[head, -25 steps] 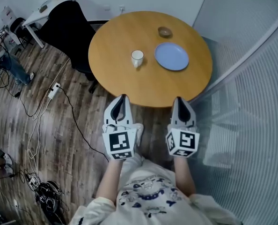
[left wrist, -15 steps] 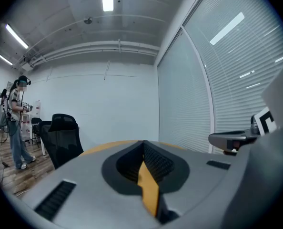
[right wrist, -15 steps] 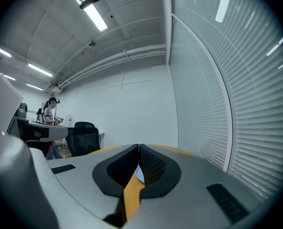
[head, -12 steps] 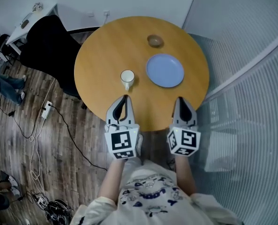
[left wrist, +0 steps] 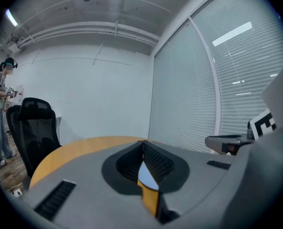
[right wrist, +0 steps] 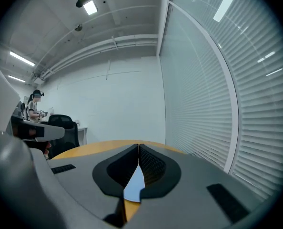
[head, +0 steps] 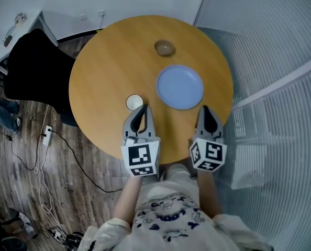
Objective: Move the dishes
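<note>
**Colleague:** Entry for this frame. Where do the dishes lie from your tools?

**Me:** All three are on the round desk (head: 108, 61). The white cup (head: 134, 102) is just beyond the tip of my left tool (head: 143, 107), slightly to its left and near the desk's close edge. The blue plate (head: 179, 87) is ahead, between the lines of the two tools. My right tool (head: 204, 109) is the nearer one to it, with the plate forward and to its left. The small brown bowl (head: 165, 48) sits beyond the plate on the far side, well apart from both tools.

**Colleague:** Any long axis to line up on?

**Me:** No, all three are round. I can't make out the cup's handle from above.

**Colleague:** State of the tools?

**Me:** Both have their jaws together and nothing between them. The left tool's own view (left wrist: 142, 144) shows the pads meeting at the tip, and so does the right's (right wrist: 138, 149). Neither touches a dish.

**Colleague:** Next move?

**Me:** My guess is left tool for the cup. The jaws must part first, and a closed tip so near could knock the cup.
</note>
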`<act>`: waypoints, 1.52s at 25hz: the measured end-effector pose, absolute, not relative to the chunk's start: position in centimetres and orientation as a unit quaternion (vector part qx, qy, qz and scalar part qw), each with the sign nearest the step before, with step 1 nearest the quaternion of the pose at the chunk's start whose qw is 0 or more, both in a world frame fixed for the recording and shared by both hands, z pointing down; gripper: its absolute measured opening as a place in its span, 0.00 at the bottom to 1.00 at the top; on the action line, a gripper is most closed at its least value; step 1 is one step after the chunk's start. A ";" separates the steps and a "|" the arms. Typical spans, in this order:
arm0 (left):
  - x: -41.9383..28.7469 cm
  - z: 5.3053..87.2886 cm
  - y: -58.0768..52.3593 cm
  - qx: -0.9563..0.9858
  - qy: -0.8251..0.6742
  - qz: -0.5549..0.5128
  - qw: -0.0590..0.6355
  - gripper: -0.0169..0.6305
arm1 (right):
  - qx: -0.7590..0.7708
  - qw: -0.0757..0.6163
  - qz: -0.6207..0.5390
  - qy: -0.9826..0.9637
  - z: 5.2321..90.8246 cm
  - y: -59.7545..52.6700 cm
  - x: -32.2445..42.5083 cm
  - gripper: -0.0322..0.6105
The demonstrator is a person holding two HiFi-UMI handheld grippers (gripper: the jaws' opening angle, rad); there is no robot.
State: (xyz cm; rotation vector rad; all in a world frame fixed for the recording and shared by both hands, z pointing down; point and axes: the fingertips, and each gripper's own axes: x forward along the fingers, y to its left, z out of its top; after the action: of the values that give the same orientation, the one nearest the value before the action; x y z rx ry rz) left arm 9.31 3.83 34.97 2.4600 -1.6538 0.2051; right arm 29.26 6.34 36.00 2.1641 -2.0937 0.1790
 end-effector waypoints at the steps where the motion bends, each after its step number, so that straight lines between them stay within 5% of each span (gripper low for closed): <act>1: 9.7 35.4 3.4 0.827 -0.550 0.070 0.091 0.03 | 0.718 0.066 0.064 -0.690 36.4 6.0 29.6 0.06; 23: 18.9 48.1 -6.1 0.769 -0.570 0.164 0.241 0.04 | 0.697 0.156 0.147 -0.684 46.8 -5.9 40.1 0.06; 26: 18.3 50.3 -6.5 0.753 -0.578 0.180 0.258 0.09 | 0.690 0.170 0.161 -0.685 48.8 -6.6 40.3 0.09; 29: 17.5 51.3 -6.5 0.741 -0.585 0.188 0.272 0.15 | 0.678 0.180 0.182 -0.689 50.1 -6.8 40.0 0.23; 38: 16.8 55.0 -6.8 0.697 -0.614 0.232 0.288 0.22 | 0.659 0.198 0.235 -0.686 54.6 -7.3 40.7 0.23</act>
State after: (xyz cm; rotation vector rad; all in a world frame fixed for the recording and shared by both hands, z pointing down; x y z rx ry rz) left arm 16.78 -6.77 54.96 1.8625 -1.6391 0.6199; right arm 40.72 -7.27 54.61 1.8449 -1.9202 0.6574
